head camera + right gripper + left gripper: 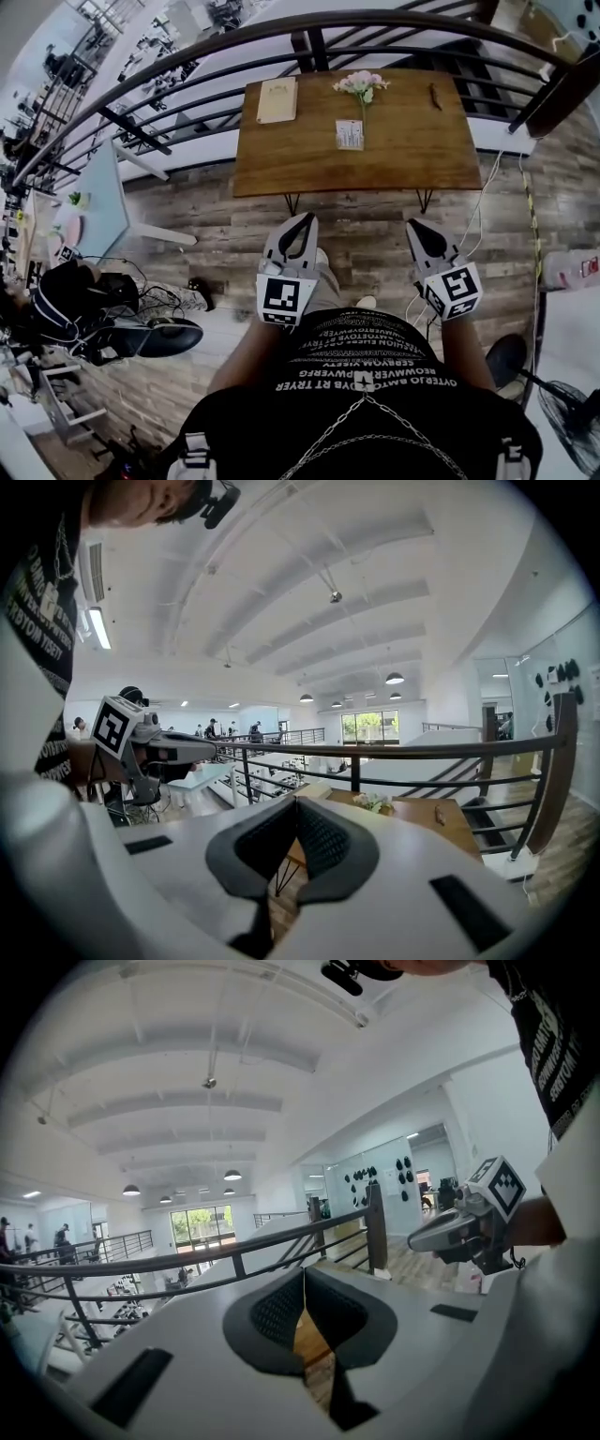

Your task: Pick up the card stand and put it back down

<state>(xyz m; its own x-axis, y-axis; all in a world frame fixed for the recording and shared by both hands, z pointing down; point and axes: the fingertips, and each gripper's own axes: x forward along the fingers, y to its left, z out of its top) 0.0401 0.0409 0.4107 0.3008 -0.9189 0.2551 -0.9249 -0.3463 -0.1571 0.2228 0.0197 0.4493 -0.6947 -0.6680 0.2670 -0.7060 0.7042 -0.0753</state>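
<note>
The card stand (349,134), a small white card with print, stands upright at the middle of the wooden table (394,159), just in front of a vase of pale pink flowers (361,84). Both grippers hang over the floor well short of the table's near edge. My left gripper (304,221) is shut with nothing between its pads, as its own view (304,1274) confirms. My right gripper (416,225) is likewise shut and empty (296,803). The right gripper view shows the table (422,811) and flowers (373,802) ahead; I cannot make out the card stand there.
A light wooden board (277,99) lies at the table's far left, and a small dark brown object (434,95) at its far right. A black metal railing (187,66) curves behind the table. A pale blue table (98,206) stands to the left. Cables trail on the plank floor.
</note>
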